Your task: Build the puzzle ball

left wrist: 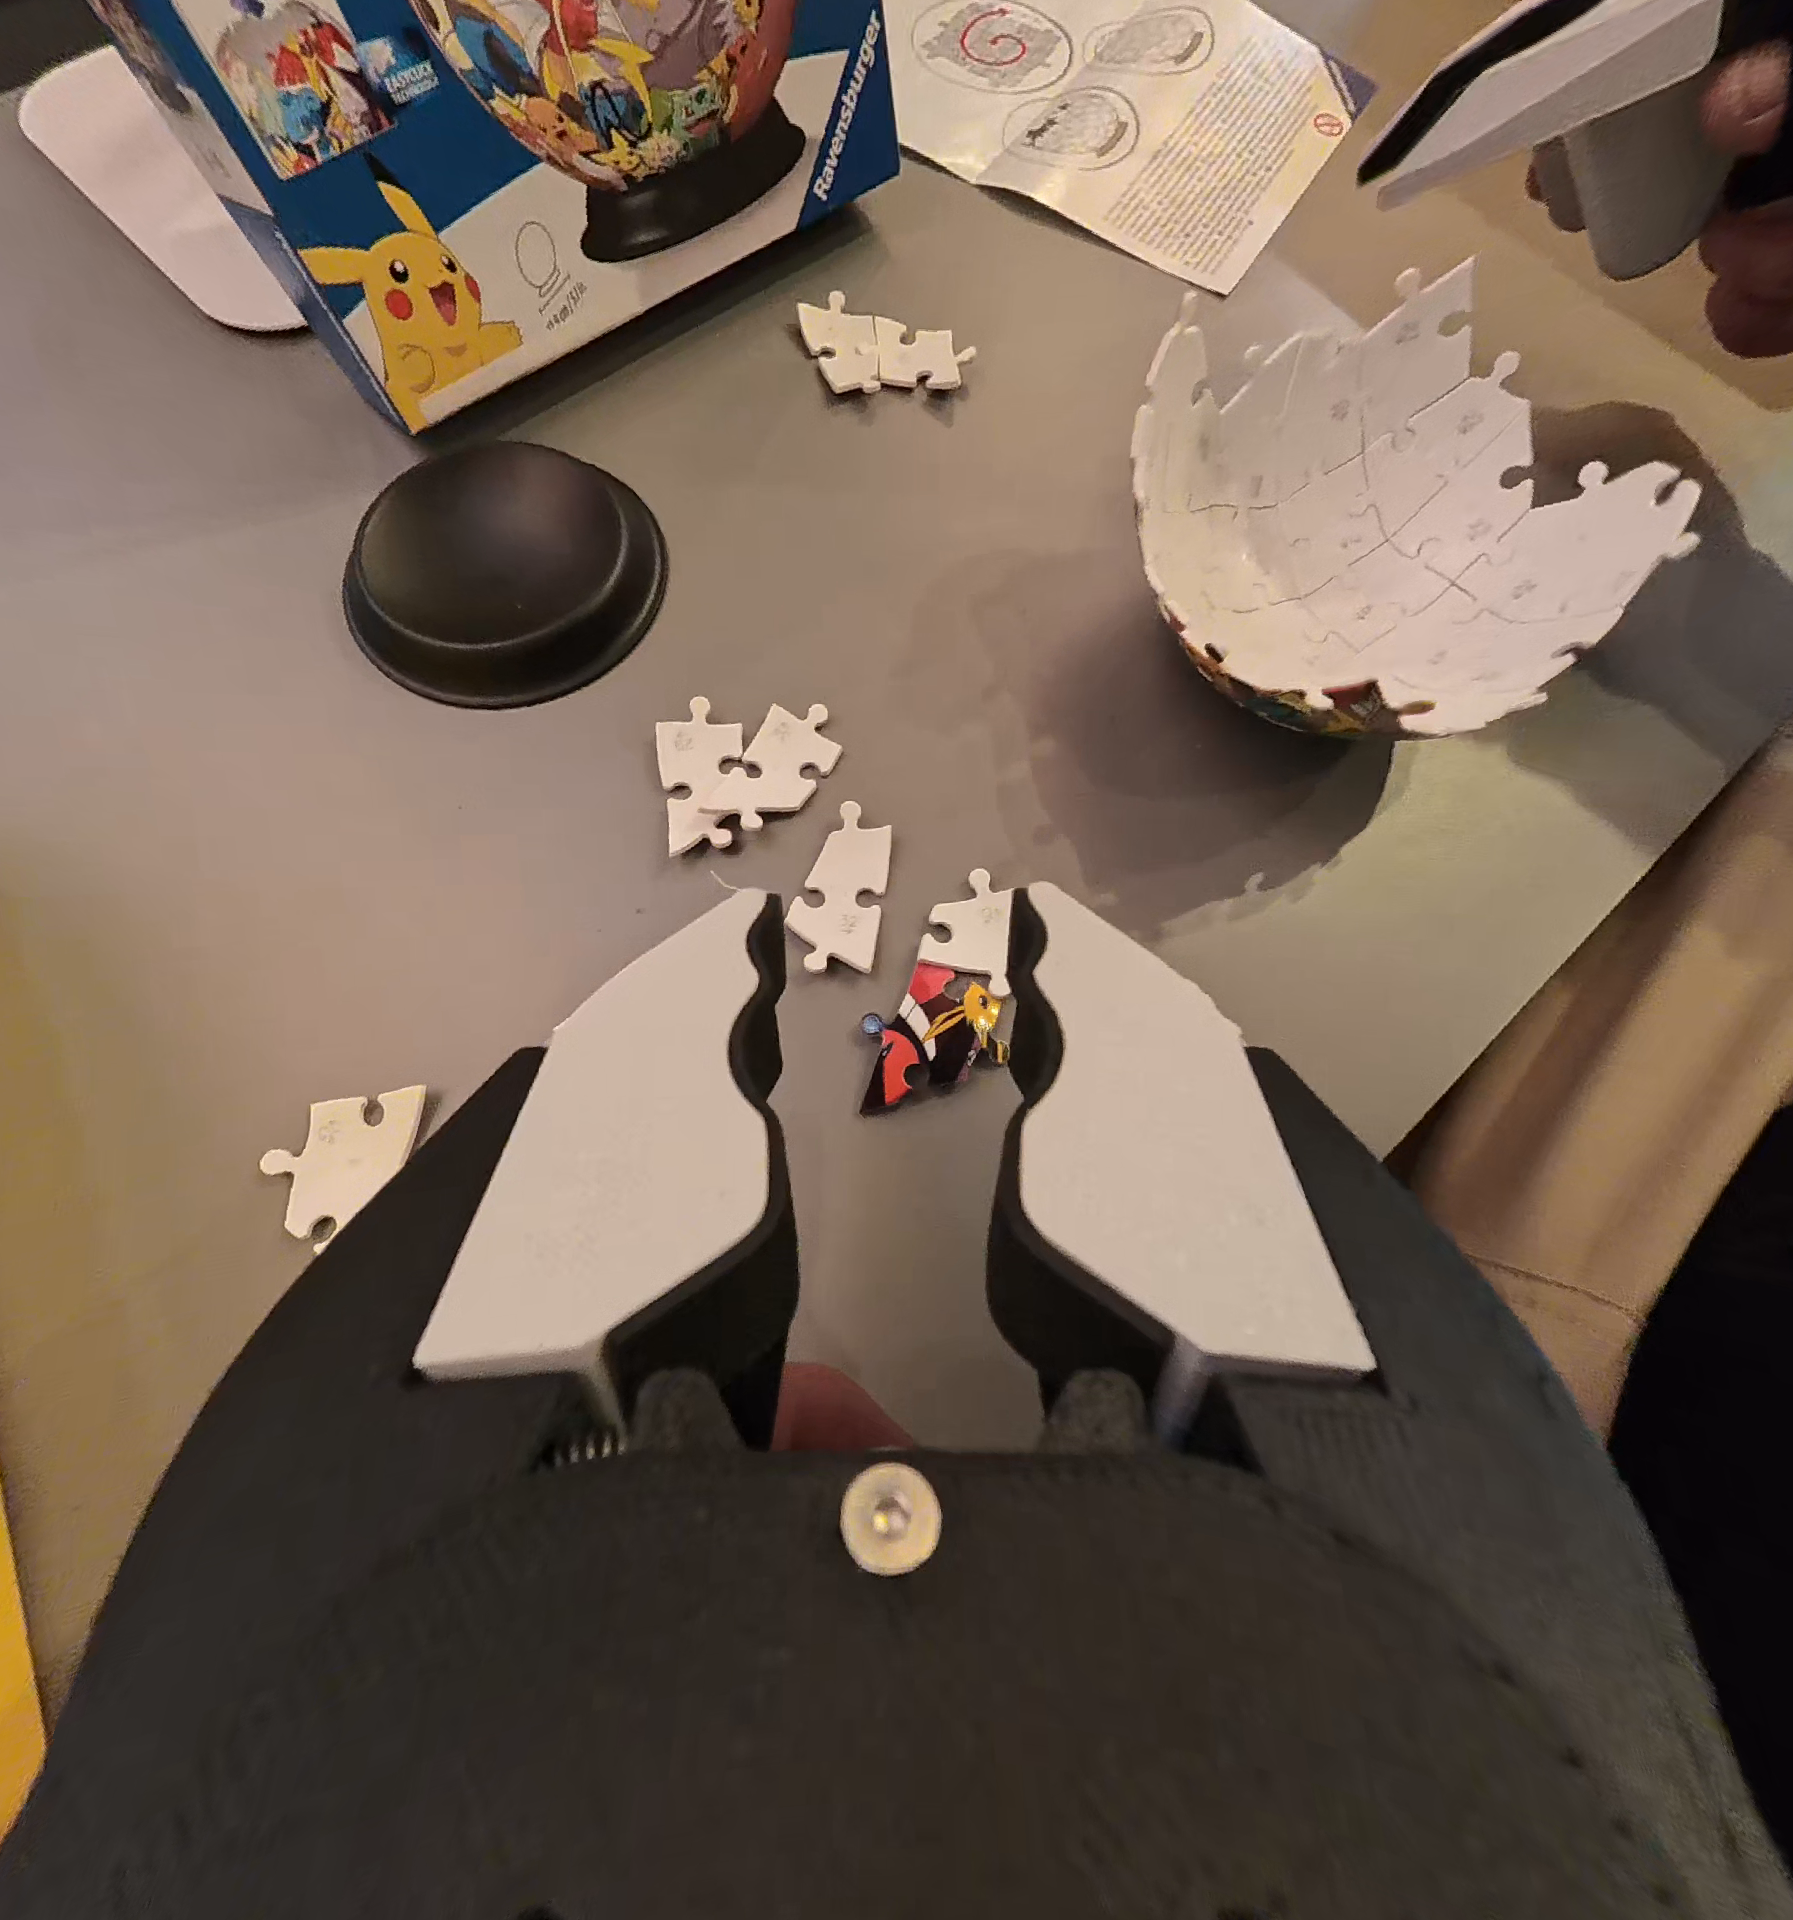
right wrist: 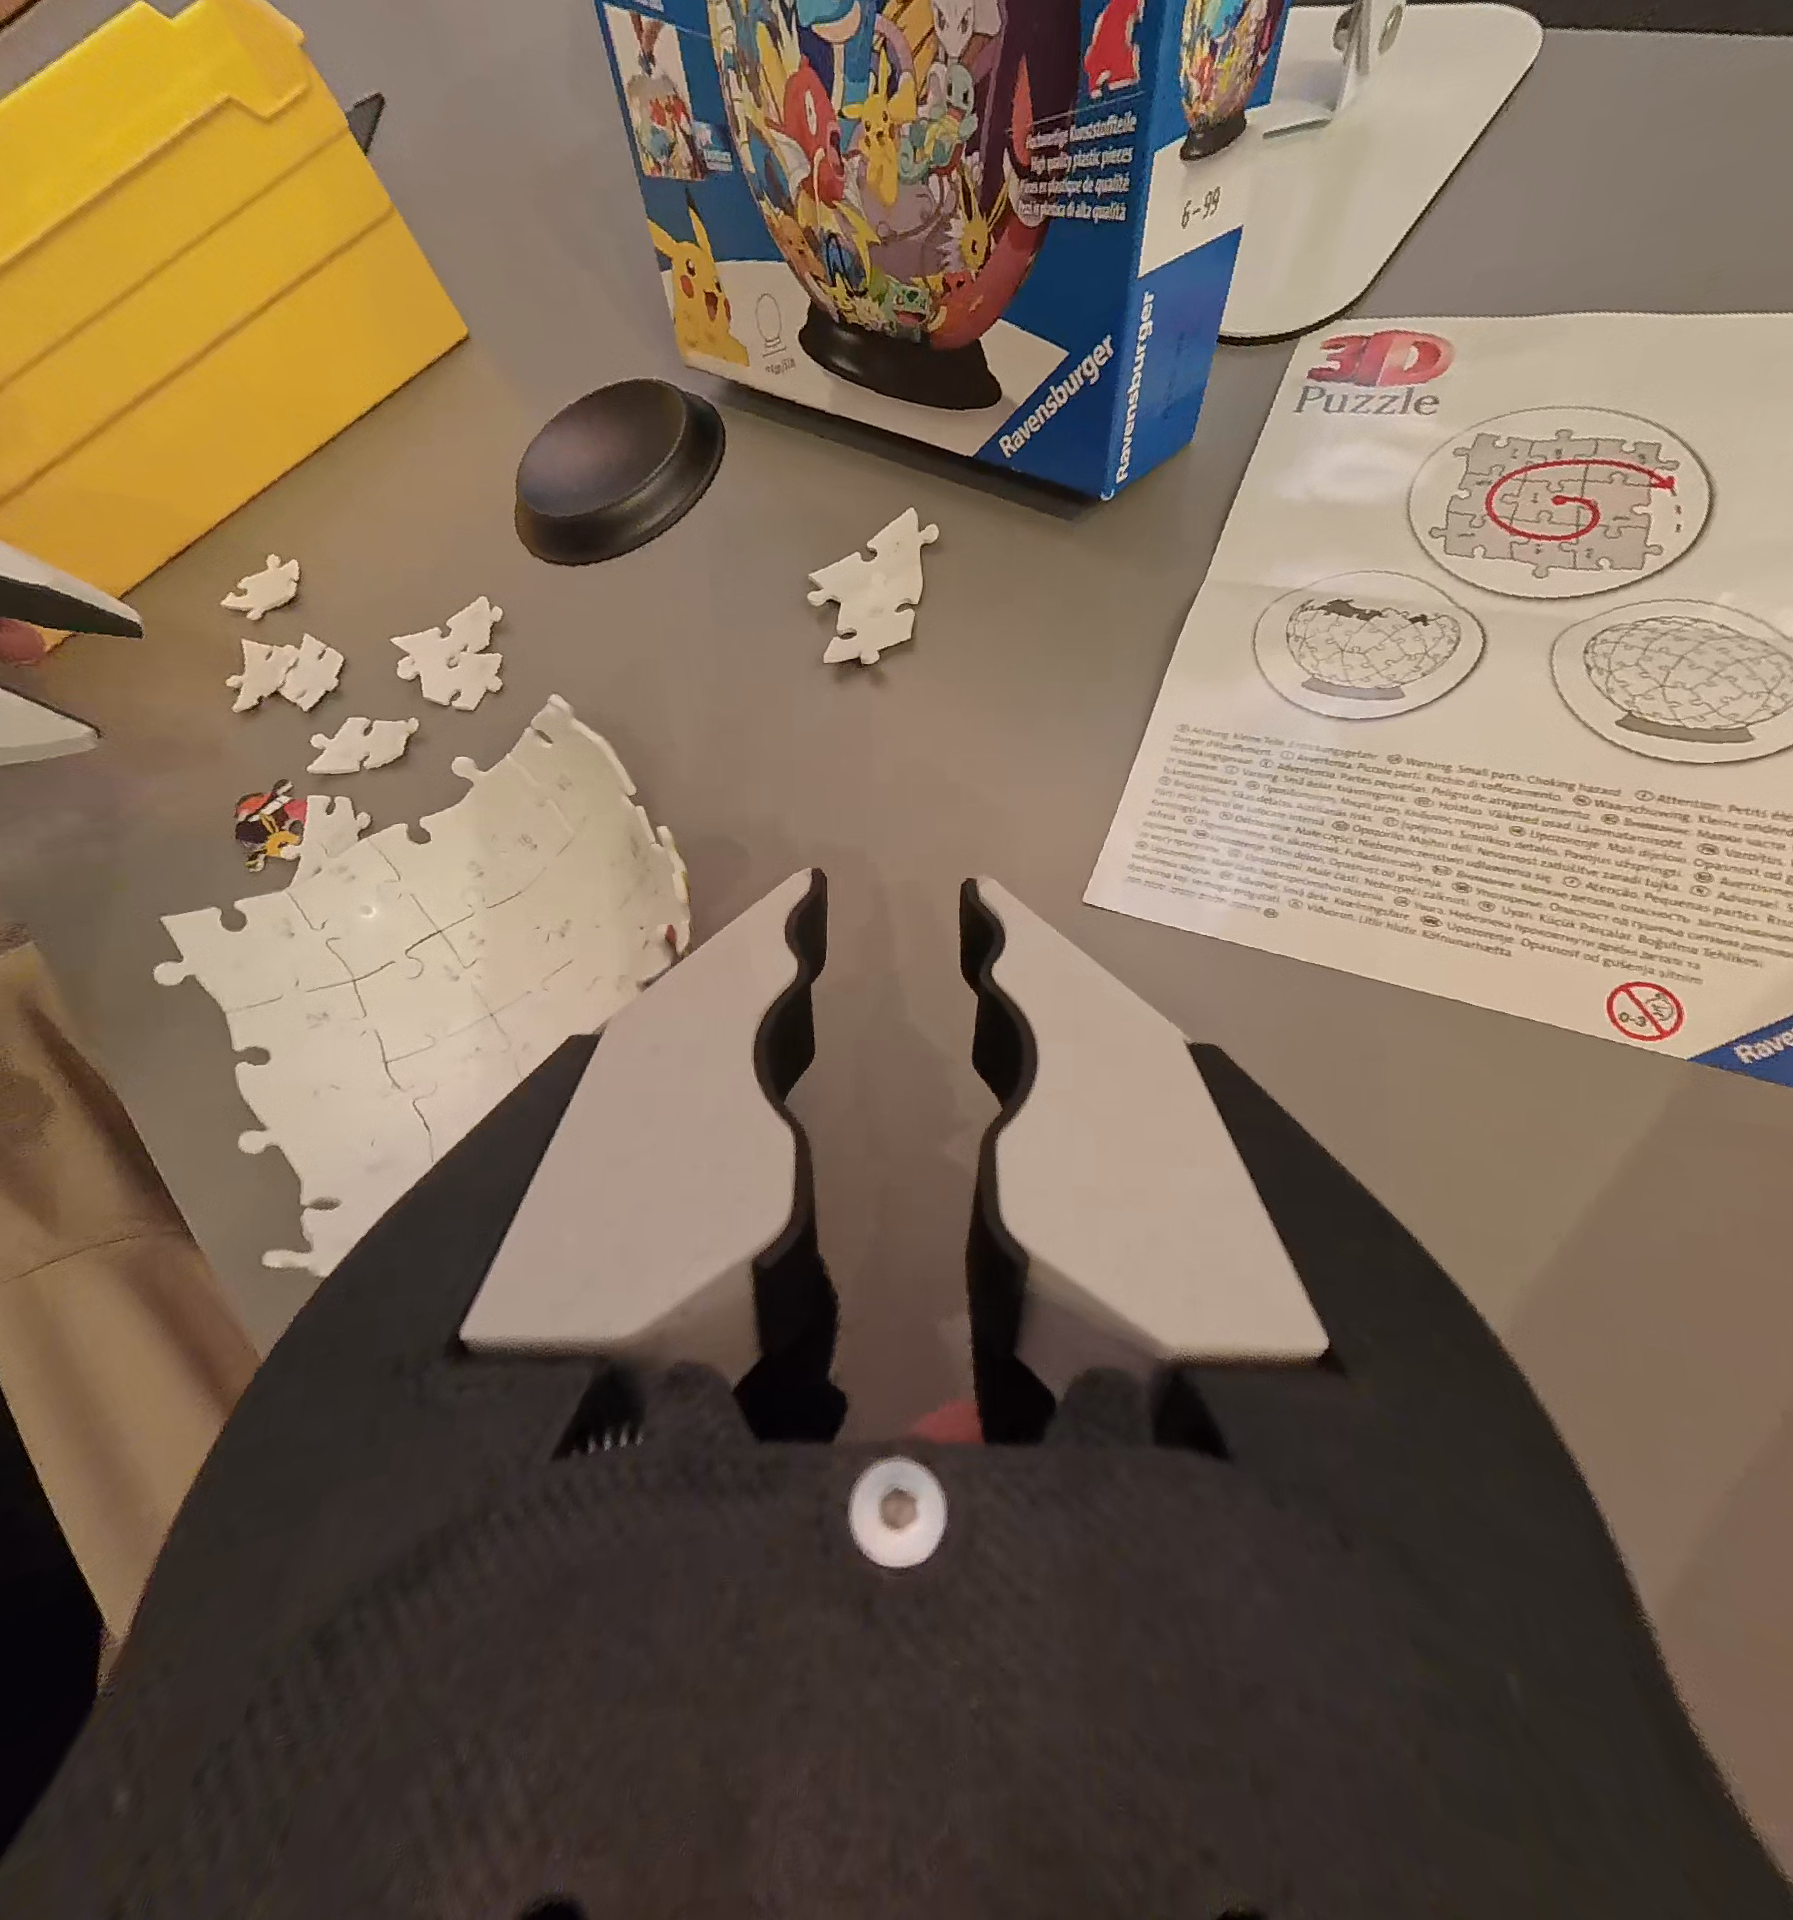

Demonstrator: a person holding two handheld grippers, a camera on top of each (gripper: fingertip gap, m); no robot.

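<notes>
The half-built puzzle ball (left wrist: 1391,551) lies as an open white bowl at the right of the grey table; it also shows in the right wrist view (right wrist: 404,956). My left gripper (left wrist: 897,914) is open low over a colourful piece (left wrist: 933,1039) joined to a white piece (left wrist: 970,925), which lie between its fingers. Several loose white pieces (left wrist: 746,769) lie just ahead, one more (left wrist: 341,1153) at the left. My right gripper (right wrist: 892,894) is open and empty over bare table beside the ball. A joined white pair (right wrist: 871,592) lies ahead of it.
The black round stand (left wrist: 502,571) sits left of centre, also in the right wrist view (right wrist: 617,468). The blue puzzle box (right wrist: 933,229) stands at the back, a white base plate (right wrist: 1391,156) behind it. The instruction sheet (right wrist: 1494,675) lies right. A yellow bin (right wrist: 165,281) stands left.
</notes>
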